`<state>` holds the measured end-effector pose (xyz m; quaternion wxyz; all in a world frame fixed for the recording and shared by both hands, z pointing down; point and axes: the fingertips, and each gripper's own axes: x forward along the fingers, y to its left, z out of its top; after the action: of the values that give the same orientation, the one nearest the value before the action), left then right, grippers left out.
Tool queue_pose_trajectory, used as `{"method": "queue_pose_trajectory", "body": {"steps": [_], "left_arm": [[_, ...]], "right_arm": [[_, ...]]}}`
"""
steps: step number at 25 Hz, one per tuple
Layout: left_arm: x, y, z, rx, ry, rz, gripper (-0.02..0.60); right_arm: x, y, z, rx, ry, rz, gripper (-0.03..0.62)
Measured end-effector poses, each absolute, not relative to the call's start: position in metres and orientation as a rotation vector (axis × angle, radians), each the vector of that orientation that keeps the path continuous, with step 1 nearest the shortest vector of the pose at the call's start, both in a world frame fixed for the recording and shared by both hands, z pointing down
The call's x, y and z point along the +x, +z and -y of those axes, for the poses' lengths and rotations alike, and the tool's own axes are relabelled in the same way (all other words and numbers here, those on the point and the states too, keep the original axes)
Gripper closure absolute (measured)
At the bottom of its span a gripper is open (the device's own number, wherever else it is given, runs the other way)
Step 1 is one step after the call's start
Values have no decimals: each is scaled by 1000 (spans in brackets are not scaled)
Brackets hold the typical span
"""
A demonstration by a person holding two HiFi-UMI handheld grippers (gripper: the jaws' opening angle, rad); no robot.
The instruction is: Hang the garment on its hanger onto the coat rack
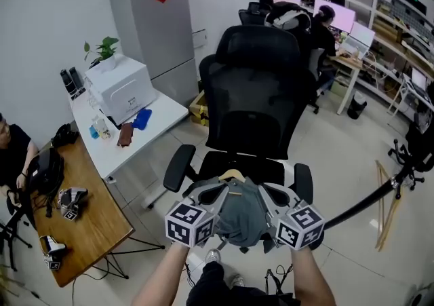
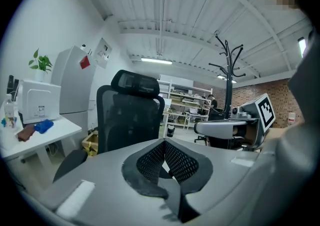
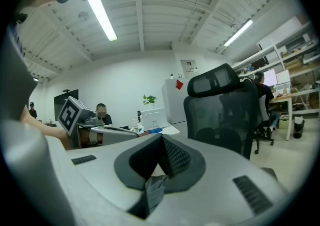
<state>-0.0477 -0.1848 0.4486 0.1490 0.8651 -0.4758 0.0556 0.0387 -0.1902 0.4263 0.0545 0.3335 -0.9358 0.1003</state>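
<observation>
Head view is filled low in the middle by a grey-green garment (image 1: 243,220) on a pale wooden hanger (image 1: 232,176). Both are held up just in front of the seat of a black mesh office chair (image 1: 254,94). The garment is flanked by the left gripper (image 1: 218,193) at one shoulder and the right gripper (image 1: 266,194) at the other, and the hanger's hook is seen between their tips.

In the left gripper view the jaws are pressed together, and no cloth is made out between the pads. In the right gripper view the jaws are closed too, and a fold of the grey cloth is pinched low between them.

A black coat rack (image 1: 366,199) is seen at the right of the head view as a slanting pole, well apart from the garment. In the left gripper view it is shown upright beyond the chair, with curved hooks at its top.
</observation>
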Motion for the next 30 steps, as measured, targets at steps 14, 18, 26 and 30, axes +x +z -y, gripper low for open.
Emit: {"method": "queue_pose_trajectory", "body": {"steps": [14,18,26,30], "left_arm": [[-95,510,282,2557,311,1366,580],[-99,547,302,2525,350,1342,580],[-107,686,347,2368,587,1330,563],[-108,750,367,2302,748,1252,495]], "right_arm": [[-14,468,277,1134,338,2712,592],[-23,485,297,1137,356,2671,592],[-28,548,307,1091,473,2653,592],[-32,580,315,1045,536,2641,592]]}}
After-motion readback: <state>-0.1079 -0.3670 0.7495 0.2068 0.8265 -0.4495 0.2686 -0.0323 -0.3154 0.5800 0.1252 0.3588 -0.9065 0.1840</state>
